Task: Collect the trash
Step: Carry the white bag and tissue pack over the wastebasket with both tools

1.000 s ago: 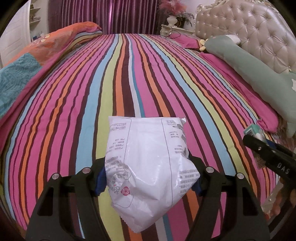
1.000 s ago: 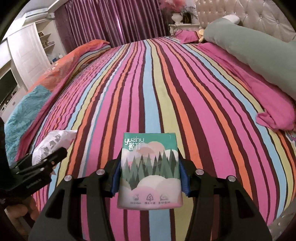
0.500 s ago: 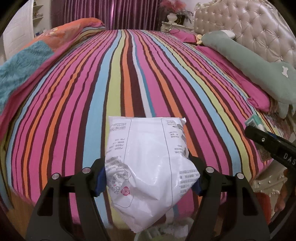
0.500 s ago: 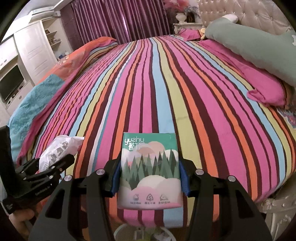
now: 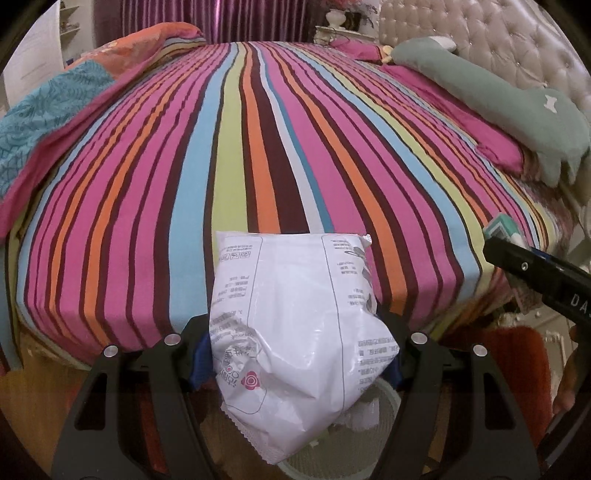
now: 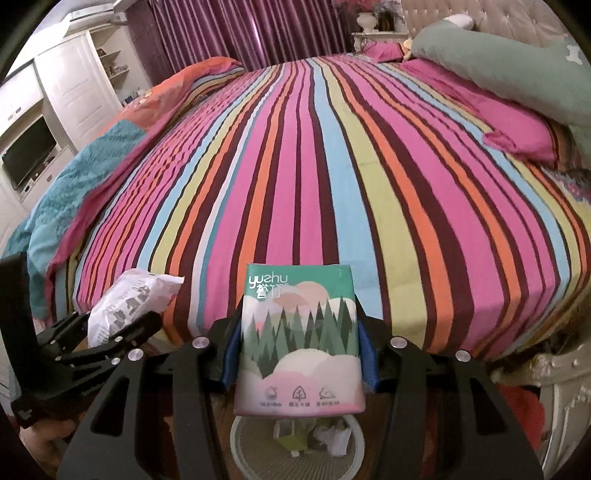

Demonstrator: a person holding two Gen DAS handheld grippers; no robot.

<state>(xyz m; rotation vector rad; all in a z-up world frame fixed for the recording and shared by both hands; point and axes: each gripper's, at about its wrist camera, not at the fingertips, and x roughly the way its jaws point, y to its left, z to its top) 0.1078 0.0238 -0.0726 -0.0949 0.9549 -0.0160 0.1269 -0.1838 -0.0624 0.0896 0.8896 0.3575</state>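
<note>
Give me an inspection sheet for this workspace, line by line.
Surface: striped bedspread covers the bed; wood floor below its foot.
Job's things: white plastic wrapper in the left tool; green tissue pack in the right tool; white mesh bin on the floor beneath, scraps already inside.
Clutter: folded teal and orange quilt; green bolster pillow; pink pillow.
Grippers: both tools clamped on their items.
Cables: nothing seen.
Surroundings: purple curtains, tufted headboard, white cabinets with a TV.
</note>
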